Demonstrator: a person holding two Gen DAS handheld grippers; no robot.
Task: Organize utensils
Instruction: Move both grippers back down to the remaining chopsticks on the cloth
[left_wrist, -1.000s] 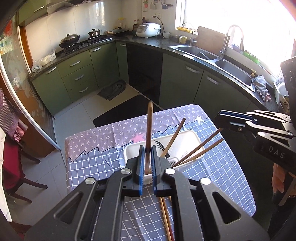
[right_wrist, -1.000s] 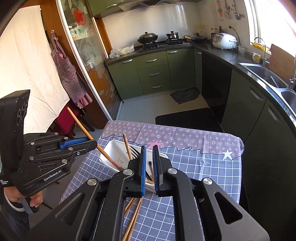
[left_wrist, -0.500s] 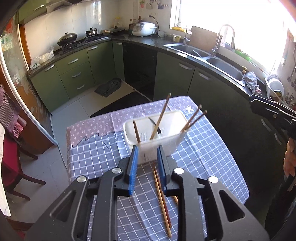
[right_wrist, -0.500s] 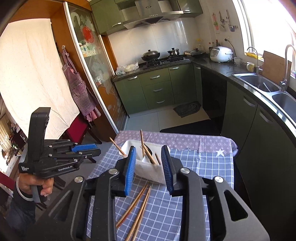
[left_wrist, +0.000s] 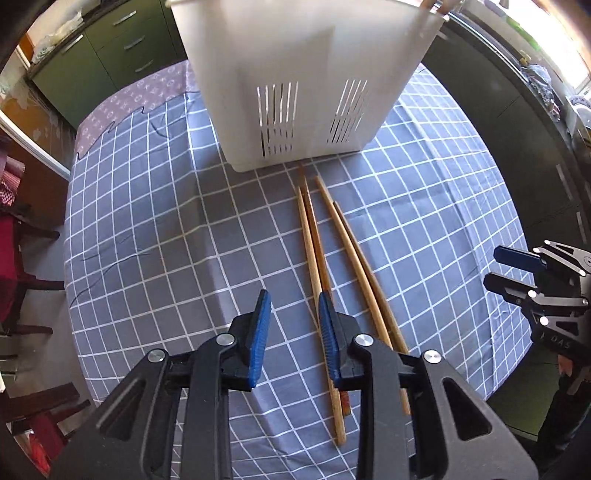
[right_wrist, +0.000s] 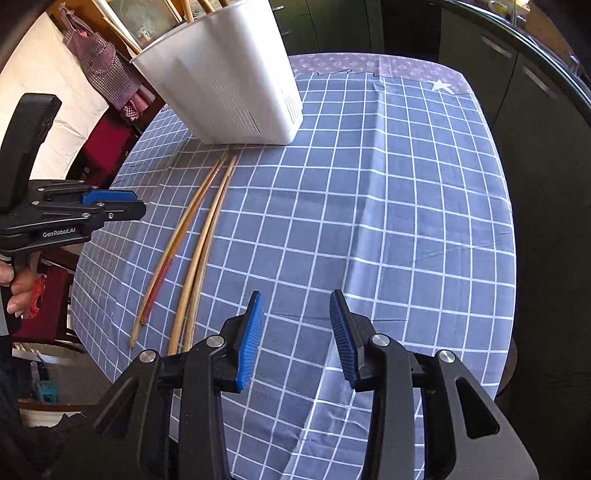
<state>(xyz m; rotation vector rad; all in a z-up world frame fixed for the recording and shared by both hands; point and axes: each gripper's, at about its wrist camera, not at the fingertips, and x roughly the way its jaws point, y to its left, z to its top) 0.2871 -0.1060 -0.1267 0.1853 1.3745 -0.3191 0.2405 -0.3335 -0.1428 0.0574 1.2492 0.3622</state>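
On checked tablecloth (left_wrist: 155, 229): four chopsticks (left_wrist: 334, 254); both hand-held grippers (left (left_wrist: 291, 325), right (right_wrist: 297, 332)) just opening, empty.

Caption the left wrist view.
Open left gripper above four chopsticks lying on checked cloth before white basket.

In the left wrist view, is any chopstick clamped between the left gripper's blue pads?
No. The left gripper stands open over bare tablecloth; the chopsticks lie flat beside and under its right finger.

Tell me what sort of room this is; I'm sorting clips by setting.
Probably a home kitchen: dark green drawer cabinets, a white slotted plastic utensil holder, and wooden chopsticks on a blue checked tablecloth.
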